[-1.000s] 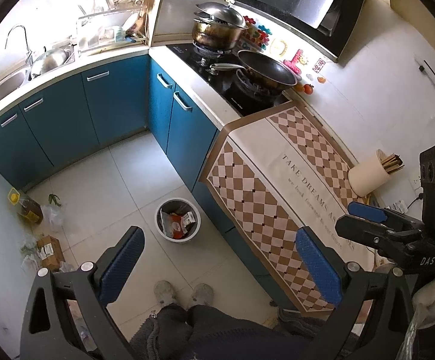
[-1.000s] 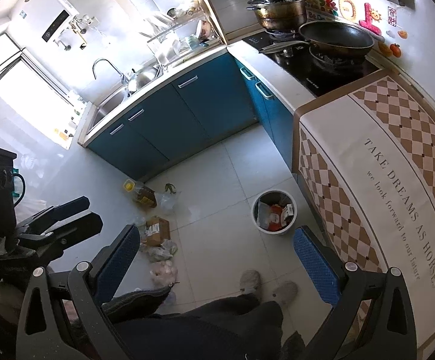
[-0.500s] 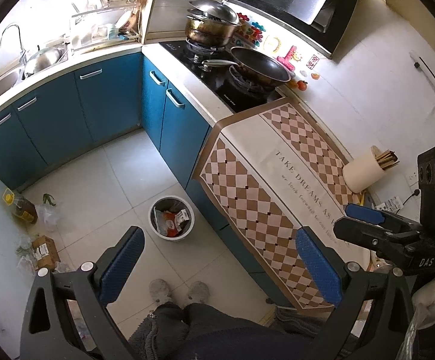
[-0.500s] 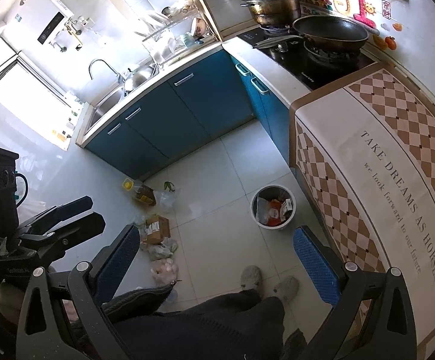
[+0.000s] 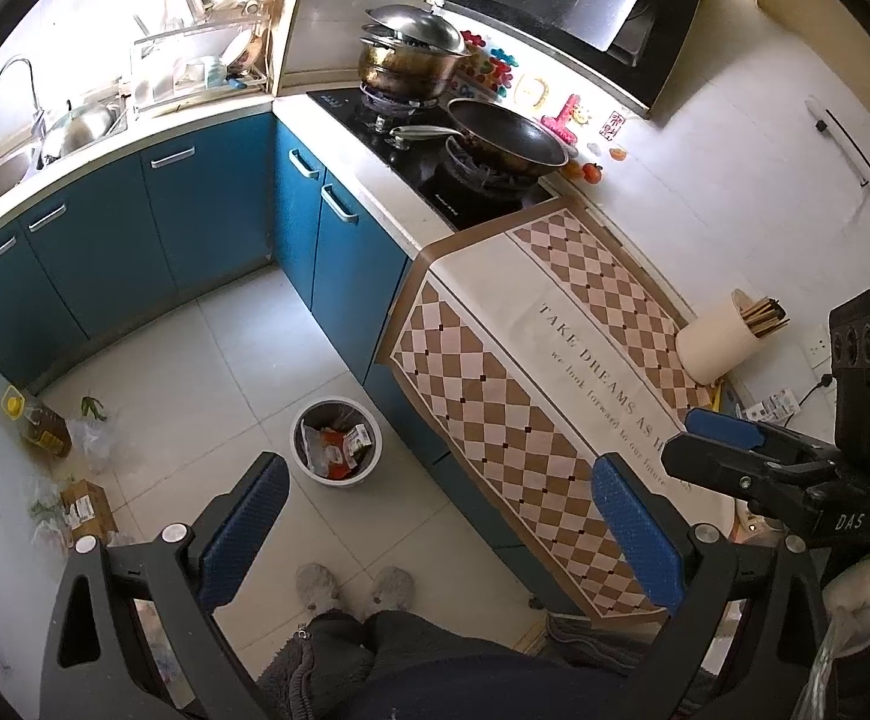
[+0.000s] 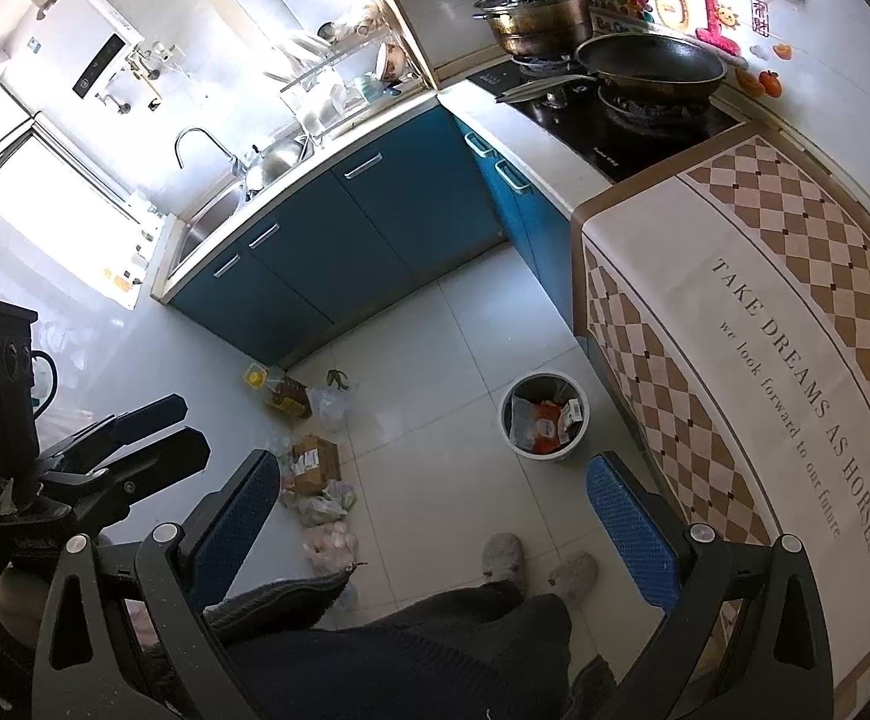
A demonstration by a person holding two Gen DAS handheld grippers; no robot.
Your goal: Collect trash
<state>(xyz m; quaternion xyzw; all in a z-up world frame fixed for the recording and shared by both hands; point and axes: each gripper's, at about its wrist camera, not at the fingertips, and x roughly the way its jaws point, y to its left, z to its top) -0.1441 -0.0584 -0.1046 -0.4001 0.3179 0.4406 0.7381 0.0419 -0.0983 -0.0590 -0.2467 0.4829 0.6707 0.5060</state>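
A round white trash bin (image 5: 336,441) with packets inside stands on the tiled floor beside the blue cabinets; it also shows in the right wrist view (image 6: 544,416). My left gripper (image 5: 438,531) is open and empty, held high over the floor. My right gripper (image 6: 429,522) is open and empty at a similar height. Loose trash lies by the left wall: a cardboard box (image 6: 314,462), plastic bags (image 6: 322,504) and an oil bottle (image 6: 279,391).
A counter with a checkered cloth (image 5: 561,372) runs along the right, with a chopstick holder (image 5: 720,339). A stove with a pan (image 5: 504,135) and a pot (image 5: 411,57) stands behind. A sink (image 6: 225,204) is at the far left. My slippered feet (image 5: 354,585) are below.
Both grippers have shifted slightly, so the bin and counter have slid a little in view. Both stay open and empty.
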